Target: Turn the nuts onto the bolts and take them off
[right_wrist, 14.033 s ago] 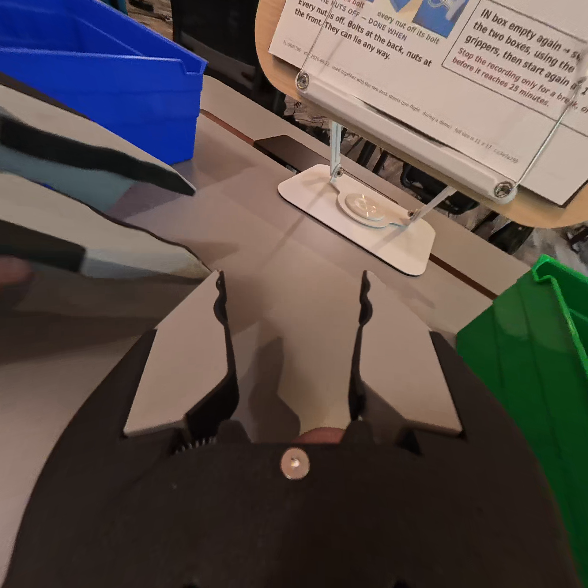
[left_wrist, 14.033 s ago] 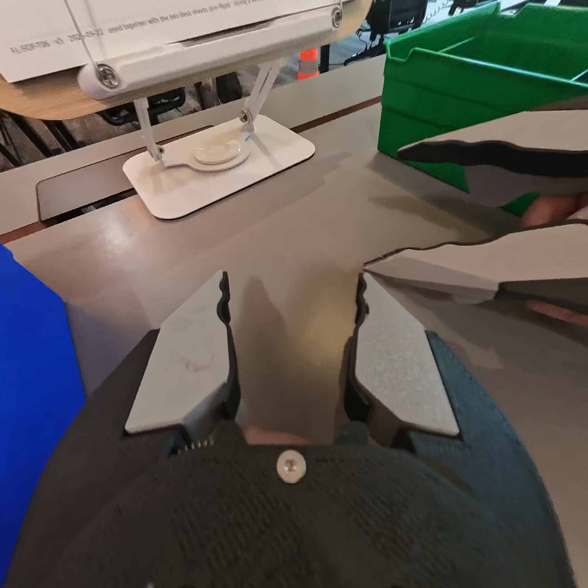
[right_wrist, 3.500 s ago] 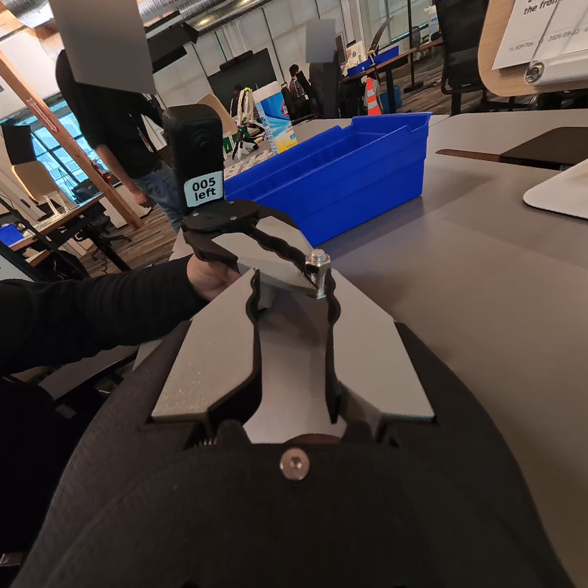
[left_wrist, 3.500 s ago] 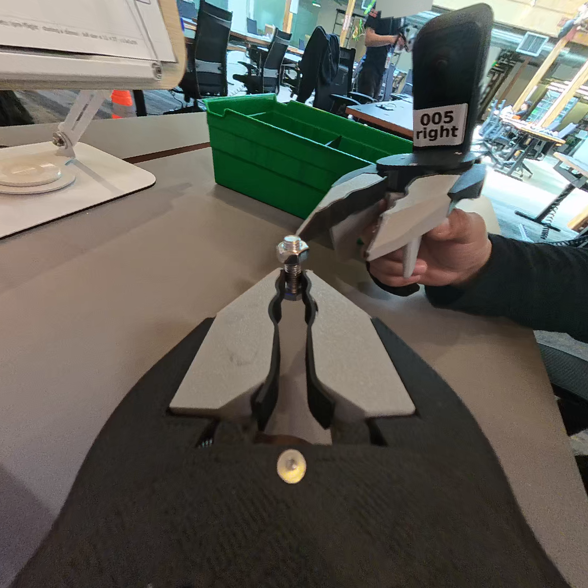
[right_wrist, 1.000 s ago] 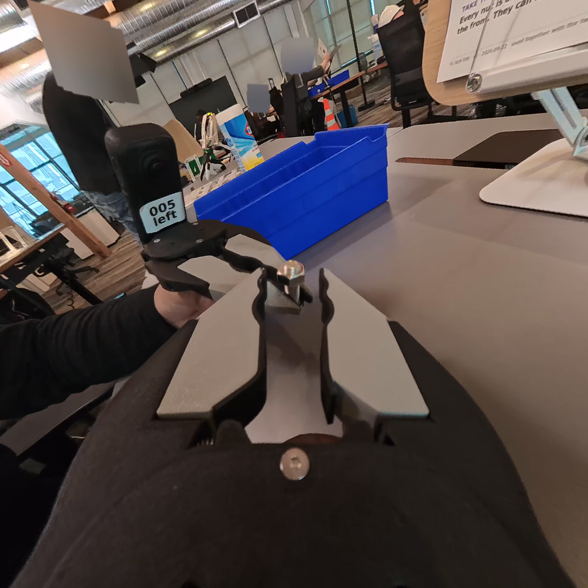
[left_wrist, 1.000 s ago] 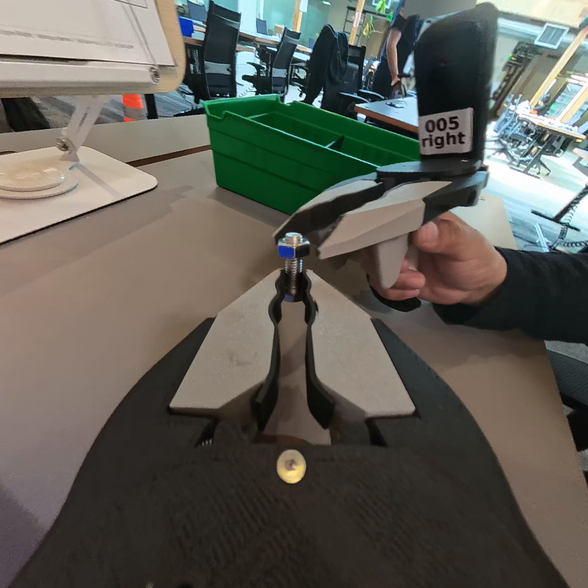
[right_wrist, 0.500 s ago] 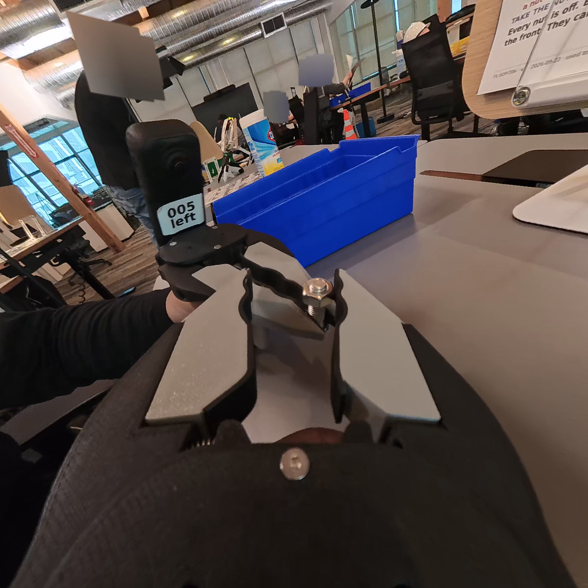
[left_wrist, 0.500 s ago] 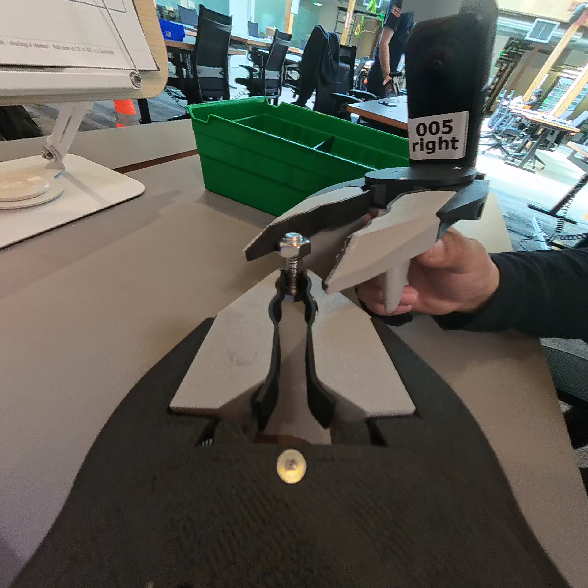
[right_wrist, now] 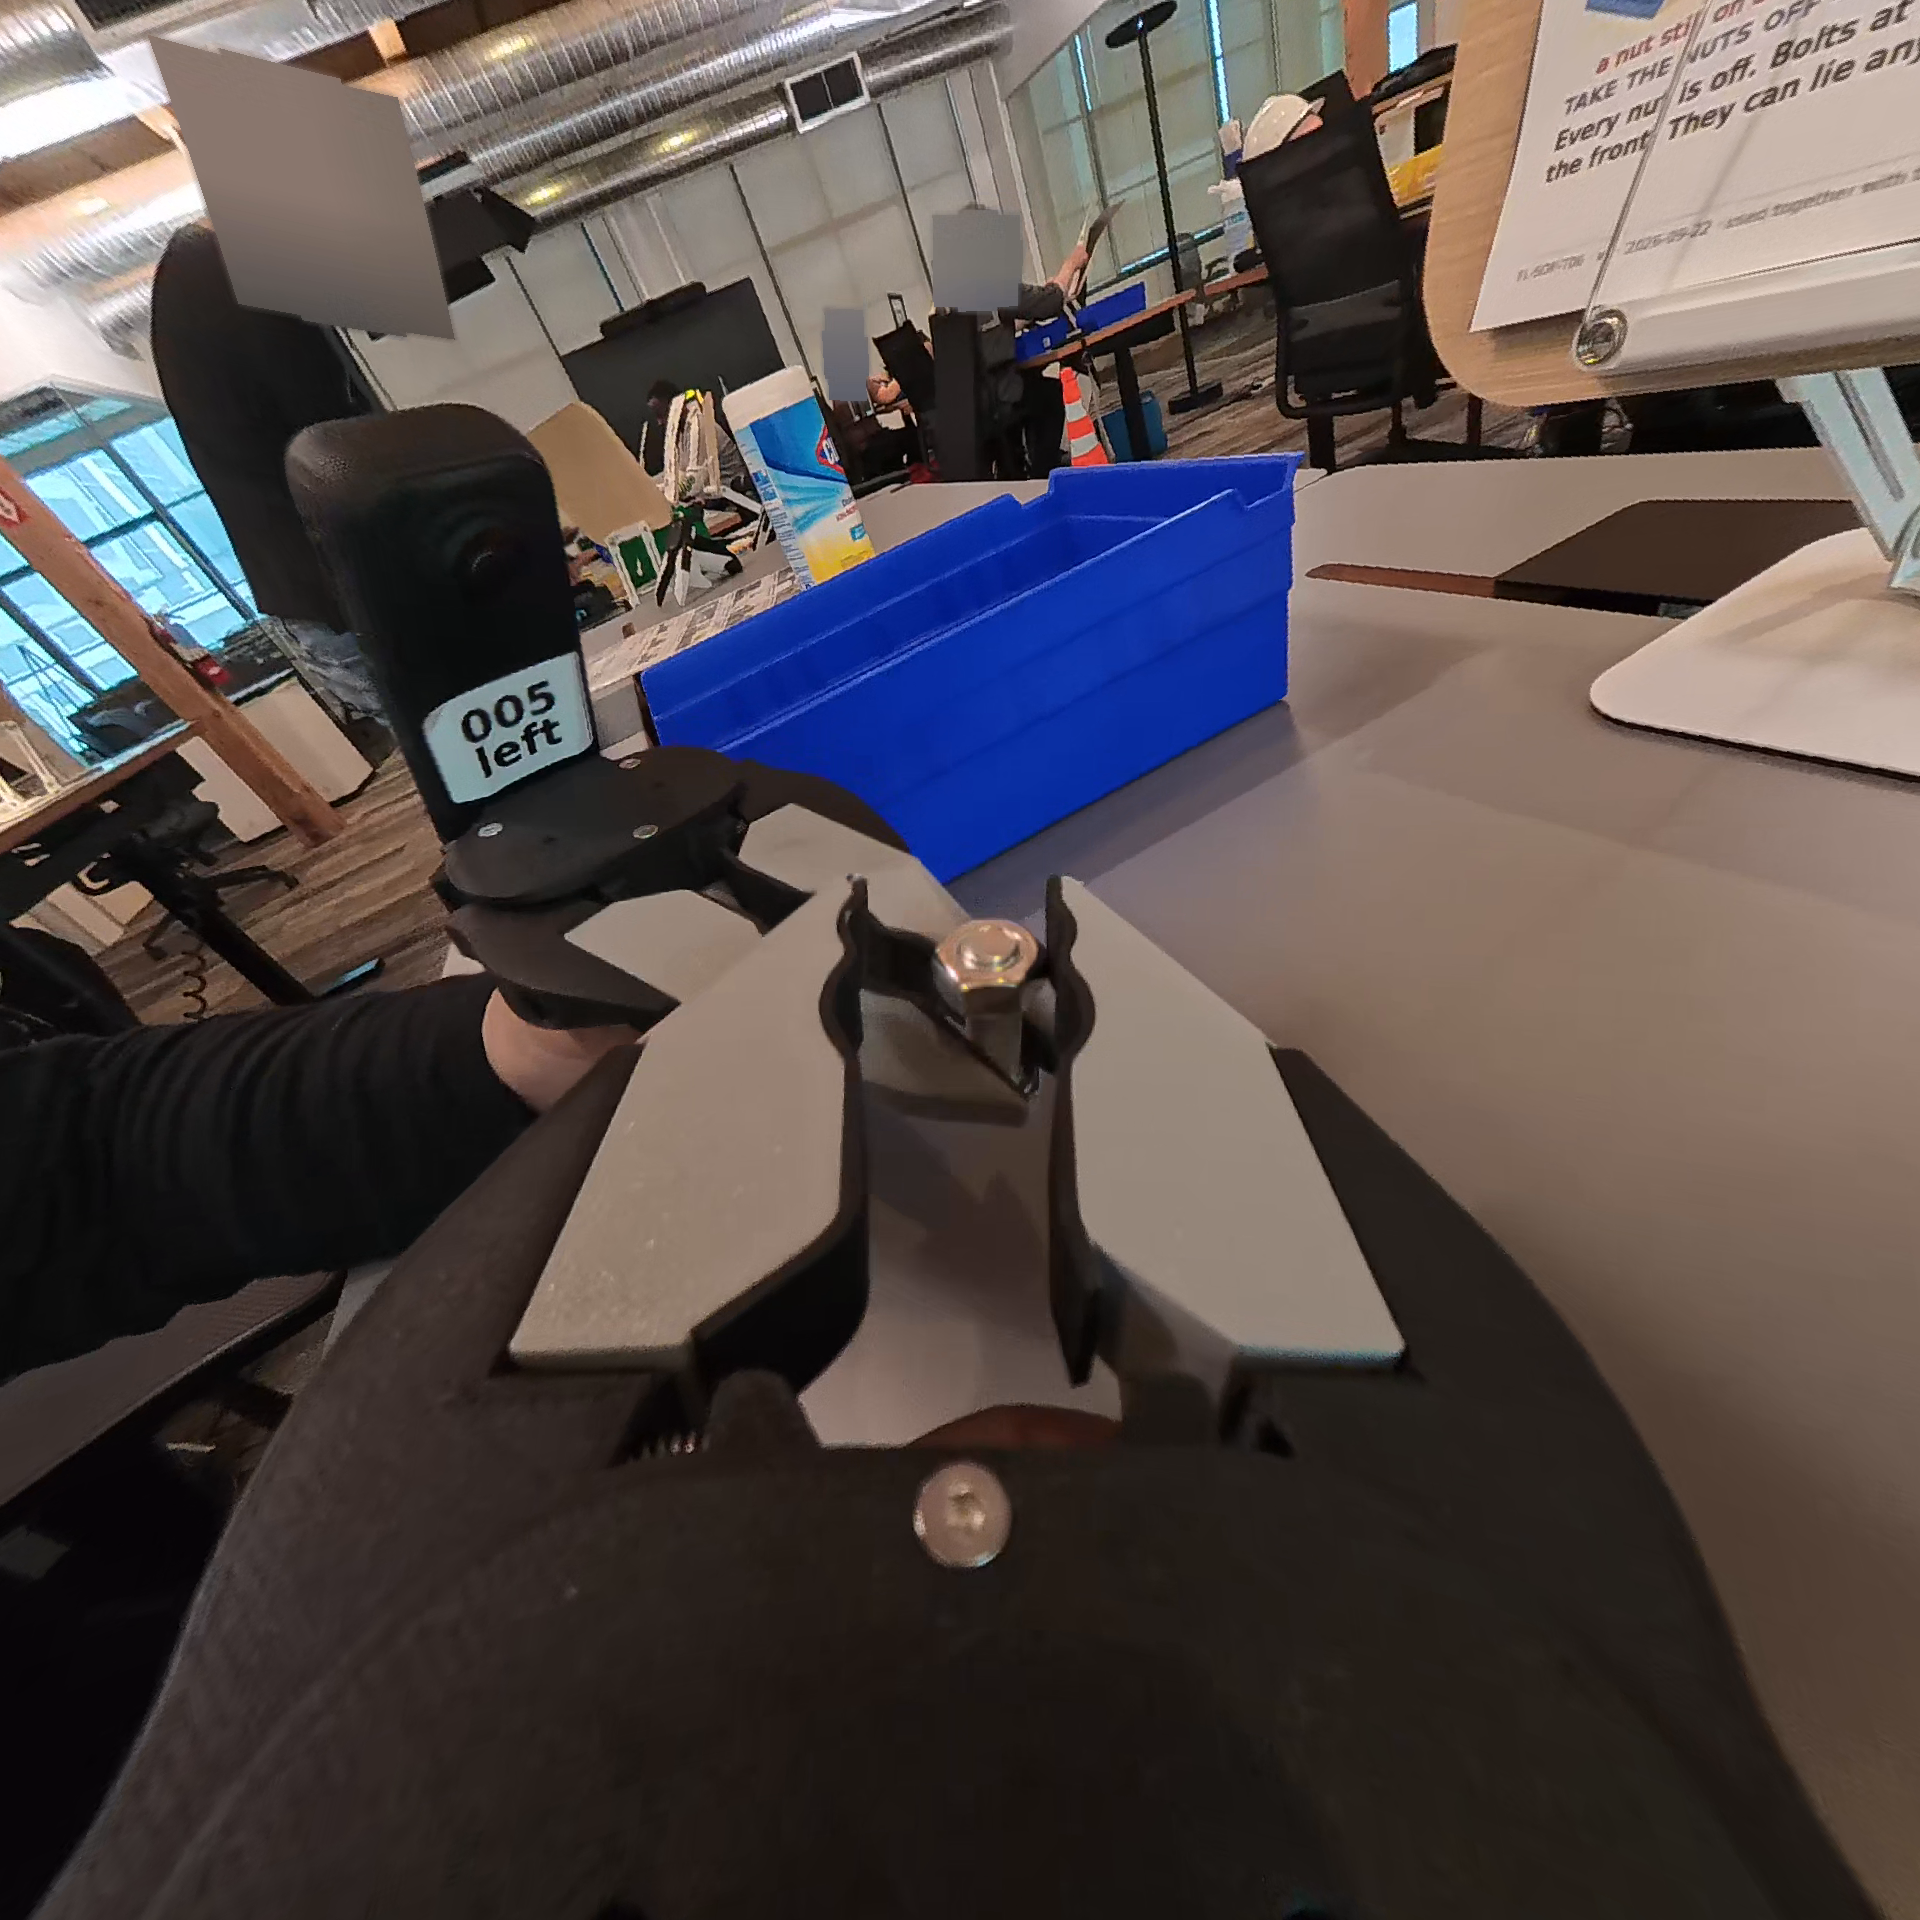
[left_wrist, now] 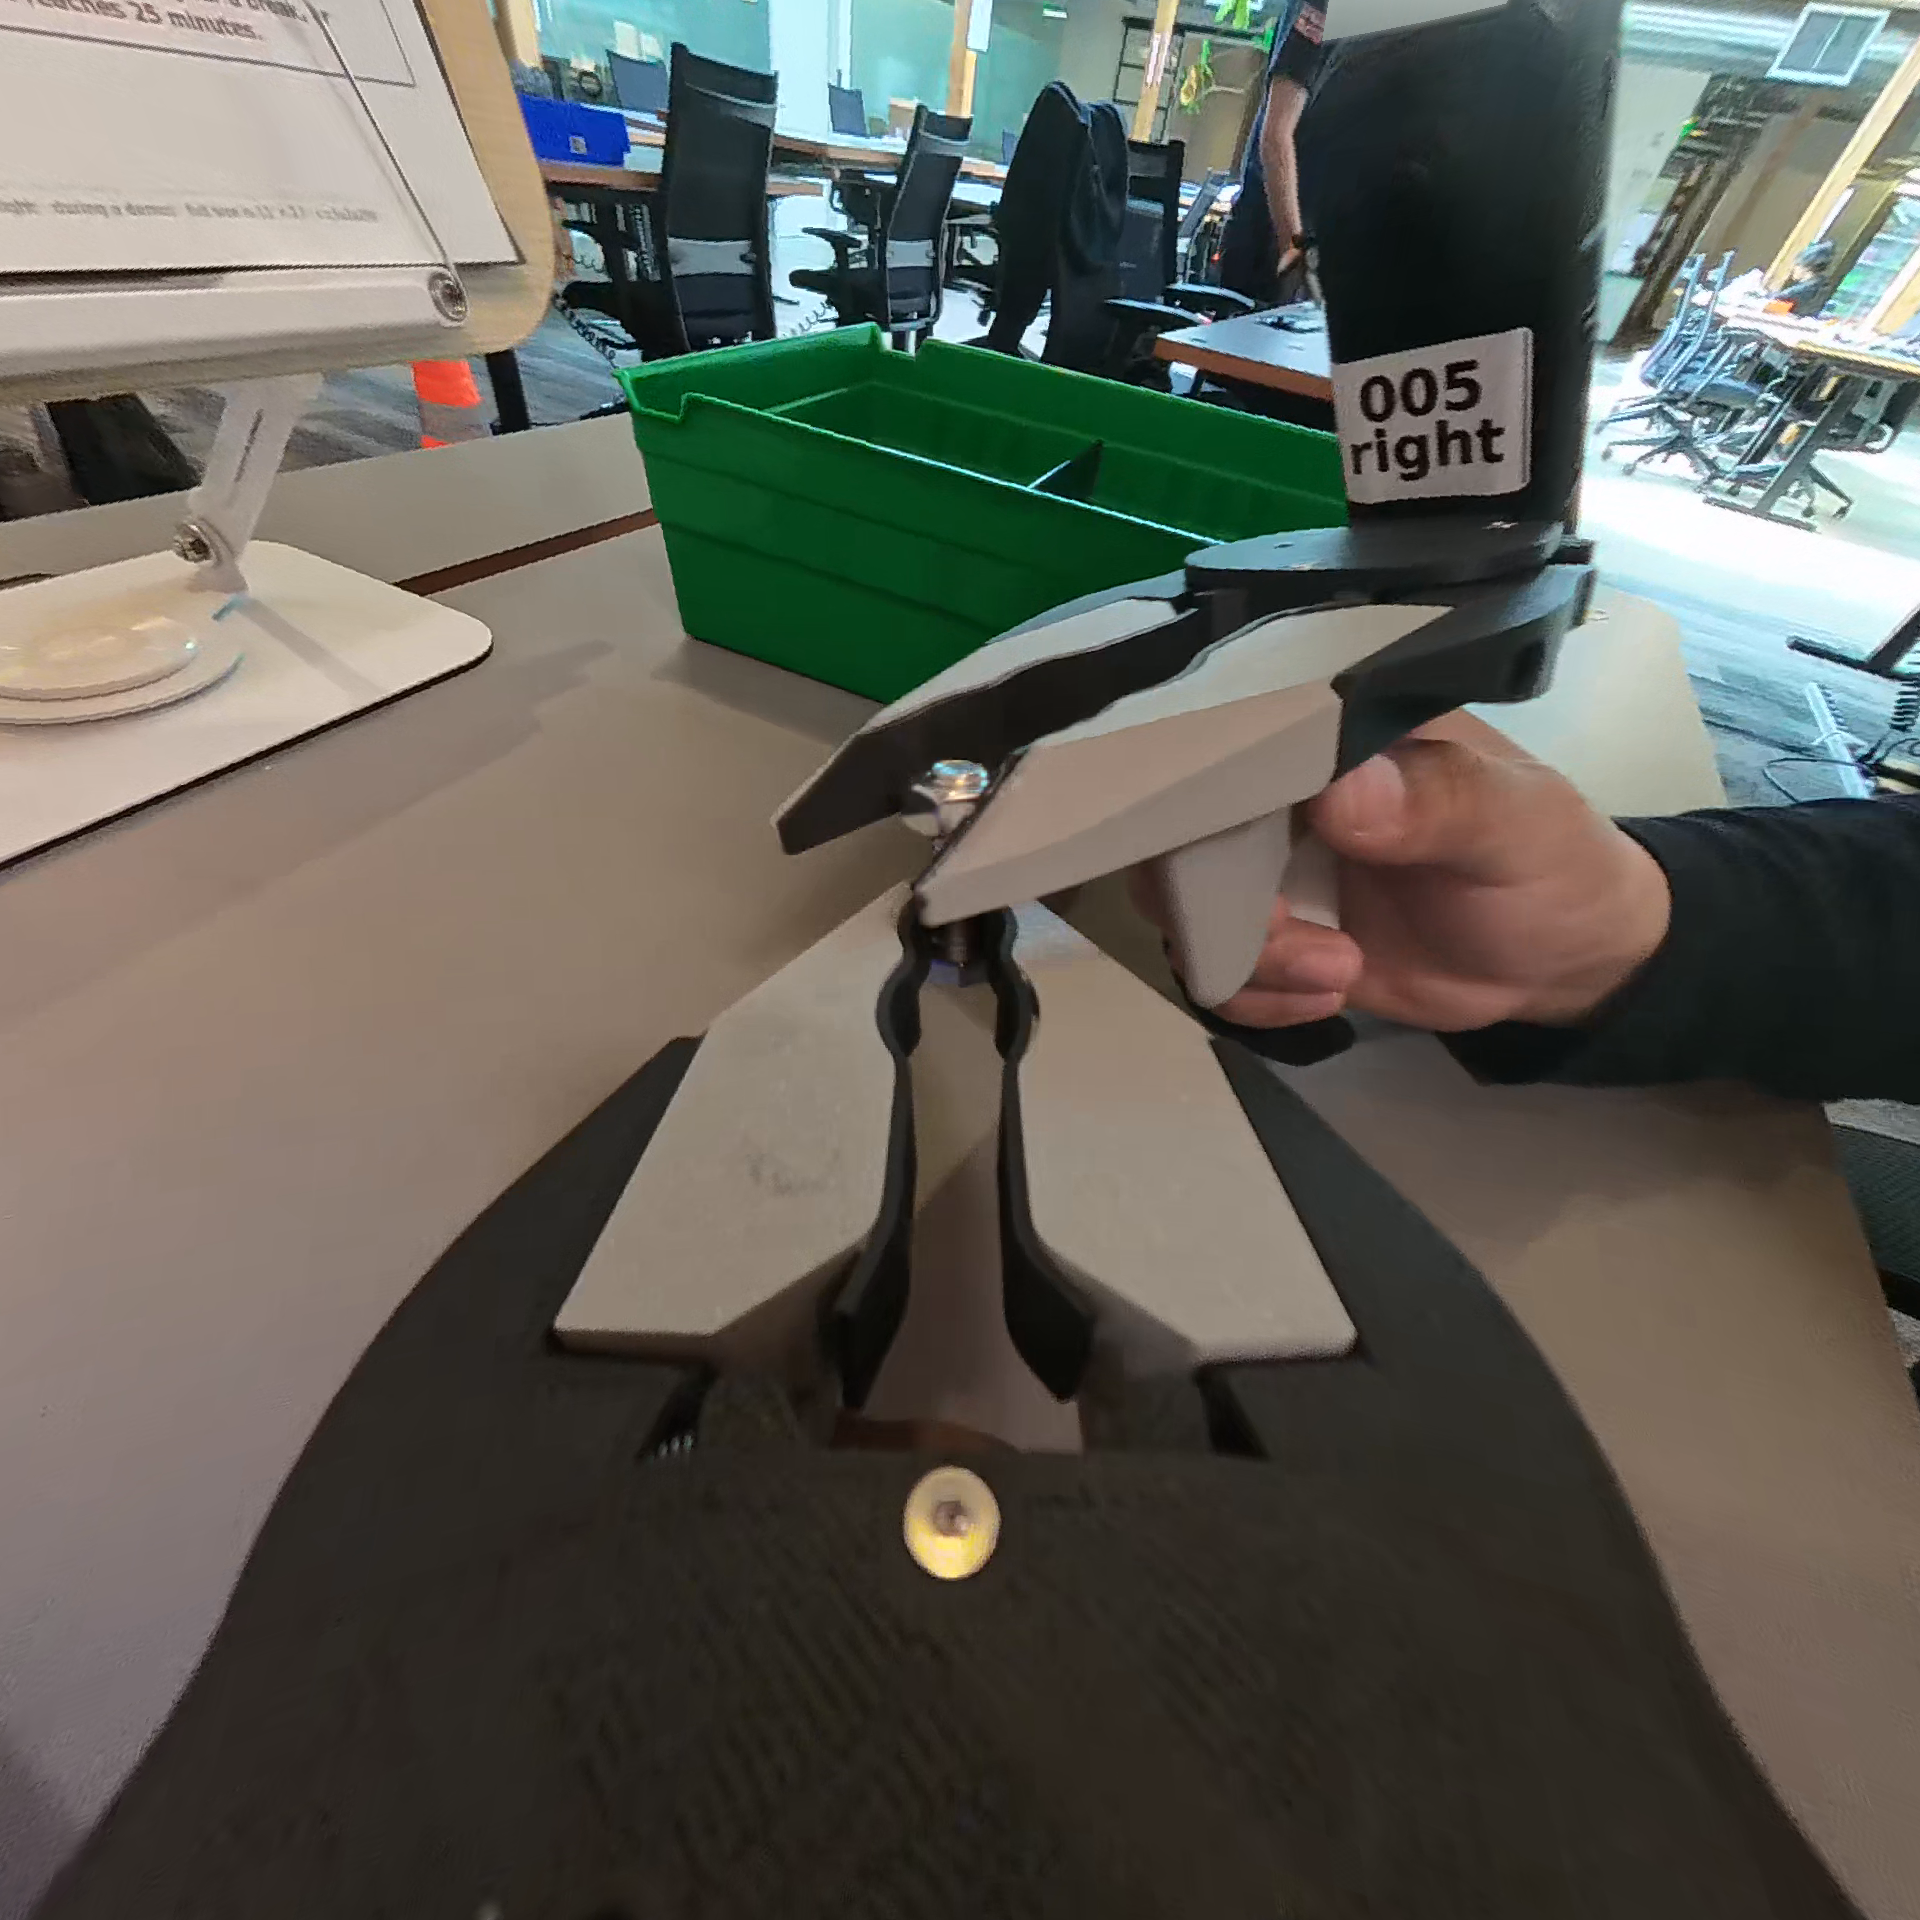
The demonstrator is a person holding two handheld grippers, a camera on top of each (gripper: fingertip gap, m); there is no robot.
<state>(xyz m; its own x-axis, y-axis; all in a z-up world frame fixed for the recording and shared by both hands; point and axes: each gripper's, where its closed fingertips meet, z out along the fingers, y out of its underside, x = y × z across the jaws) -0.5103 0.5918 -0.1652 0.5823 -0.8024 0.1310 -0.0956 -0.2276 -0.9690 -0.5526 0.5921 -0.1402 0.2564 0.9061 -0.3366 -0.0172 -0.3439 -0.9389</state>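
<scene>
The left claw (left_wrist: 954, 961) is closed tight on the lower end of a bolt (left_wrist: 958, 948), holding it upright above the counter (left_wrist: 312, 1039); only a short, dark stretch of the bolt shows between its black tips. The right claw (right_wrist: 951, 982) comes in from the side, level with the top of that bolt, its two fingers parted around the steel hex nut (right_wrist: 985, 964) that sits at the bolt's upper end. In the right wrist view the nut lies against the right-hand finger while a clear gap remains on the left-hand side, so this claw brackets the nut without yet pinching it. In the left wrist view the same nut (left_wrist: 951, 795) peeps out between the right claw's grey finger plates.

By my reading, the step in hand is regripping the nut for another turn; whether it is being wound on or off cannot be told from this moment alone. The next move calls for closing the right claw squarely on two opposite flats of the nut, then rotating the wrist about the bolt's axis while the left claw keeps the bolt from spinning or tilting. A grip on the corners would probably slip.

Farther out, a green bin (left_wrist: 935, 520) stands behind the claws in the left wrist view, a blue bin (right_wrist: 987, 675) in the right wrist view, and a white sign stand (left_wrist: 208, 644) sits at the counter's edge.
</scene>
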